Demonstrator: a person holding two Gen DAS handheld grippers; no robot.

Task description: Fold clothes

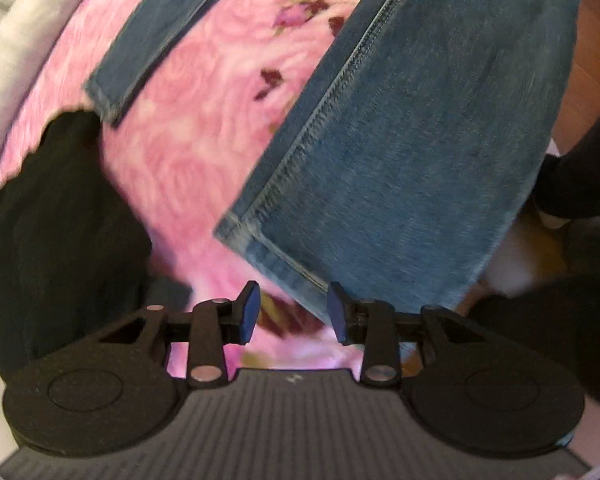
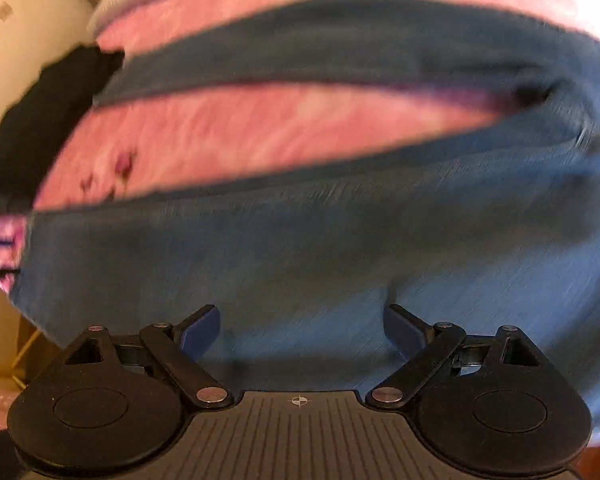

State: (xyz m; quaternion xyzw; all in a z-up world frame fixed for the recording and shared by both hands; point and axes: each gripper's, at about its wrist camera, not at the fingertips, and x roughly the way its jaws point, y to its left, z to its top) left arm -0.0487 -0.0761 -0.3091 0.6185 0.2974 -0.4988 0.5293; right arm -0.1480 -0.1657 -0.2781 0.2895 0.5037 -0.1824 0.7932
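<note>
A pair of blue jeans (image 1: 400, 140) lies spread on a pink floral blanket (image 1: 204, 140). One leg runs down to a stitched hem close to my left gripper (image 1: 293, 300); the other leg (image 1: 160, 40) lies further off to the upper left. My left gripper is open, with only blanket showing in the narrow gap, and the hem corner sits just beside its right pad (image 1: 336, 312). In the right wrist view the jeans (image 2: 300, 240) fill the blurred frame, both legs parted over the blanket (image 2: 260, 128). My right gripper (image 2: 302, 316) hangs wide open above the denim, holding nothing.
A black garment (image 1: 60, 208) lies crumpled on the blanket to the left of the jeans, and it shows too in the right wrist view (image 2: 40, 112). A white bed edge (image 1: 4, 60) borders the blanket. Wooden floor (image 1: 592, 60) and dark cloth (image 1: 580, 168) lie on the right.
</note>
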